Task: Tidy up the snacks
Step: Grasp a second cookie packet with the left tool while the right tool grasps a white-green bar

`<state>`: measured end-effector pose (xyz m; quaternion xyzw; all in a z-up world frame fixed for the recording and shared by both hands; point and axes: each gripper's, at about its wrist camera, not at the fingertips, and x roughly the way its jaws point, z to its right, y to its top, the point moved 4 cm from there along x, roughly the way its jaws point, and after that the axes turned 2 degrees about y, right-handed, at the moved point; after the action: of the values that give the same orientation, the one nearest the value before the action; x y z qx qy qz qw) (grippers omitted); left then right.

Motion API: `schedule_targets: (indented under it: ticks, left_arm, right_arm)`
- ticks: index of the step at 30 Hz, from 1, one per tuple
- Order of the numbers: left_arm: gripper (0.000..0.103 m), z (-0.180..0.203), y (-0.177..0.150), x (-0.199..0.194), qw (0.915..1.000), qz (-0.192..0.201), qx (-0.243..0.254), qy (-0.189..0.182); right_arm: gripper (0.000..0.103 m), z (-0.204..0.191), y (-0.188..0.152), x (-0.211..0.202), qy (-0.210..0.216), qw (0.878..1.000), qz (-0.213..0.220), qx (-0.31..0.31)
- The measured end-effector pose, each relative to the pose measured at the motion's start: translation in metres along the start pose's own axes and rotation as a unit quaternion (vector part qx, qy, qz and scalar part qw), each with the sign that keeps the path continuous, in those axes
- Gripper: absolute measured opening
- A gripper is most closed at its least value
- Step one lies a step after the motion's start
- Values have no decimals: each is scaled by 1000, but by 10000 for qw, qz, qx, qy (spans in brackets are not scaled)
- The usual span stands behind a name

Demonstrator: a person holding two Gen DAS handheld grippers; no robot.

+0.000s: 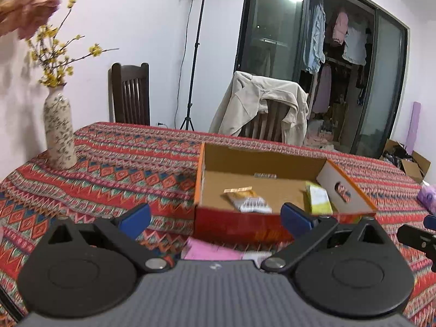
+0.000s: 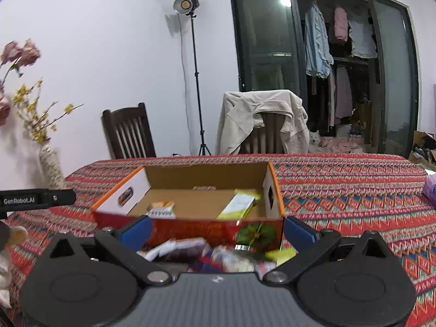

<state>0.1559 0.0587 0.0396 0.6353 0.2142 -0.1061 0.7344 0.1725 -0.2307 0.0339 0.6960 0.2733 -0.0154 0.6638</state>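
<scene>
An open cardboard box (image 1: 261, 160) with a red front and orange rim stands on the patterned tablecloth; it also shows in the right wrist view (image 2: 201, 174). Inside lie an orange-and-white snack packet (image 1: 249, 199) (image 2: 162, 209) and a yellow-green packet (image 1: 318, 197) (image 2: 239, 203). My left gripper (image 1: 216, 216) is open and empty, just in front of the box. My right gripper (image 2: 218, 230) is open and empty, above a pile of loose snack packets (image 2: 212, 256) lying in front of the box. A pink packet (image 1: 209, 250) lies under the left gripper.
A patterned vase with yellow flowers (image 1: 58, 133) (image 2: 50, 166) stands at the table's left. Two chairs (image 1: 132, 94) (image 1: 265, 109) stand behind the table, one draped with a beige jacket. A purple pack (image 1: 427, 194) (image 2: 430, 188) lies at the right edge.
</scene>
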Motion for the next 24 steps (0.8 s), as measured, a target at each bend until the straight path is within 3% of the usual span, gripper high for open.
schedule_targets:
  ticks: [11,17,24]
  left_arm:
    - [103,-16,-54,-16,9986,-519,83,115]
    - [103,-9,-90,-13,9939,-1053,248,225]
    - [103,5,-101,-4,9914,-1150,231,577]
  right_arm:
    - [103,-8,-51,-27,99,9995,-285,-61]
    - [103,-7,-77,-31,128,9985,-531,-15]
    - [103,3,-91,-32,59,9978,-663,14]
